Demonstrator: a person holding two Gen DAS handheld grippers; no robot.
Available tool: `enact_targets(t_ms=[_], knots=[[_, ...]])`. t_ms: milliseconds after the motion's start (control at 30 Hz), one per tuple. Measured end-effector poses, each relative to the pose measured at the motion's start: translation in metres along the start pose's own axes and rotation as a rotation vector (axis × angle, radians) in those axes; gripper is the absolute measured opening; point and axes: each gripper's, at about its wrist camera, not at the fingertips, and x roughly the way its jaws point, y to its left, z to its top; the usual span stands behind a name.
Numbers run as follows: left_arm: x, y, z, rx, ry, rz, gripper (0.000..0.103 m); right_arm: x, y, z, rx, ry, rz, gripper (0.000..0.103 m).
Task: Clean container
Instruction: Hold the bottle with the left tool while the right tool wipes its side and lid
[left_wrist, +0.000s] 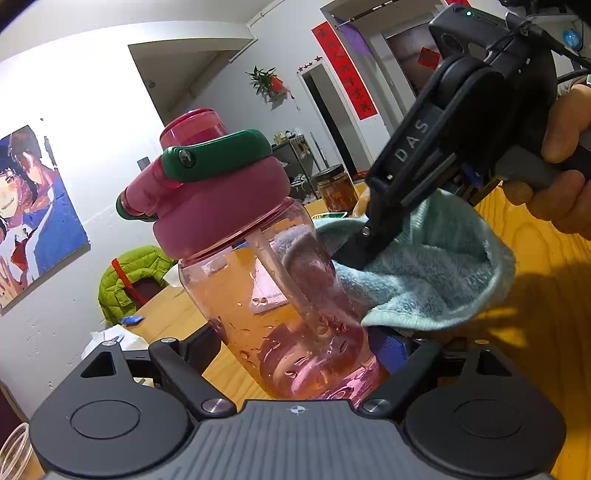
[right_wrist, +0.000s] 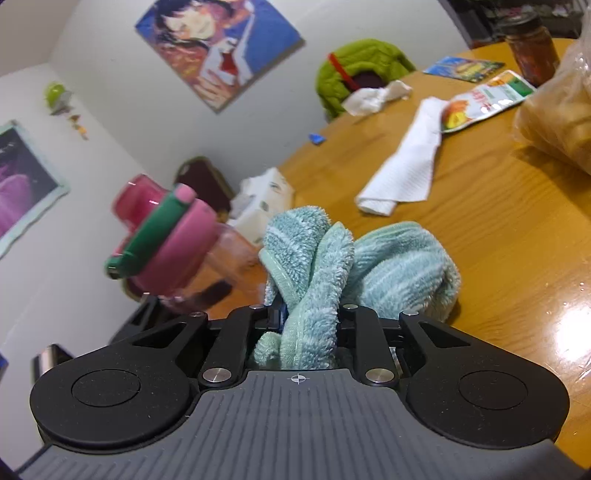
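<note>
A clear pink bottle (left_wrist: 258, 295) with a pink lid (left_wrist: 221, 206) and green handle leans left above the wooden table (left_wrist: 535, 295). Its base sits between the fingers of my left gripper (left_wrist: 297, 347), which is shut on it. My right gripper (left_wrist: 360, 251), held by a person's hand (left_wrist: 561, 177), is shut on a bunched teal cloth (left_wrist: 424, 273) that presses against the bottle's right side. In the right wrist view the cloth (right_wrist: 314, 258) fills the narrow gap of the right gripper (right_wrist: 308, 314), and the bottle (right_wrist: 221, 254) lies just to its left, blurred.
On the table (right_wrist: 480, 240) lie a folded white paper towel (right_wrist: 406, 173), a snack pouch (right_wrist: 480, 103), a tissue pack (right_wrist: 266, 199), a plastic bag of bread (right_wrist: 561, 122) and a dark-lidded jar (right_wrist: 532, 51). A green jacket (right_wrist: 358, 62) hangs on a chair beyond.
</note>
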Motion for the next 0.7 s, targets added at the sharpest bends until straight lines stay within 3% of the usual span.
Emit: enact_targets(t_ms=[100,233,300,367,533,633,700], knots=[[0.002,0.001,0.002,-0.004,0.001,-0.002,0.085,-0.007,0.001,0.001,0.02,-0.08,0.041,0.021],[-0.003,-0.001,0.0,-0.001,-0.002,-0.001,0.085,-0.032,-0.007,0.003,0.121,-0.246,0.261,0.022],[-0.004,-0.001,0.0,-0.001,-0.004,0.001,0.085,-0.028,-0.012,0.003,0.149,-0.225,0.297,0.022],[-0.005,-0.001,0.001,-0.002,-0.005,0.002,0.085,-0.017,-0.014,0.003,0.16,-0.164,0.241,0.022],[0.005,-0.007,0.009,-0.006,-0.001,0.011,0.085,0.018,-0.019,-0.004,0.108,0.046,-0.028,0.021],[0.01,-0.006,0.01,-0.002,-0.001,0.013,0.085,0.023,-0.016,-0.006,0.081,0.064,-0.073,0.02],[0.011,-0.006,0.011,-0.001,-0.001,0.012,0.085,0.014,-0.011,-0.004,0.067,0.01,-0.042,0.021]])
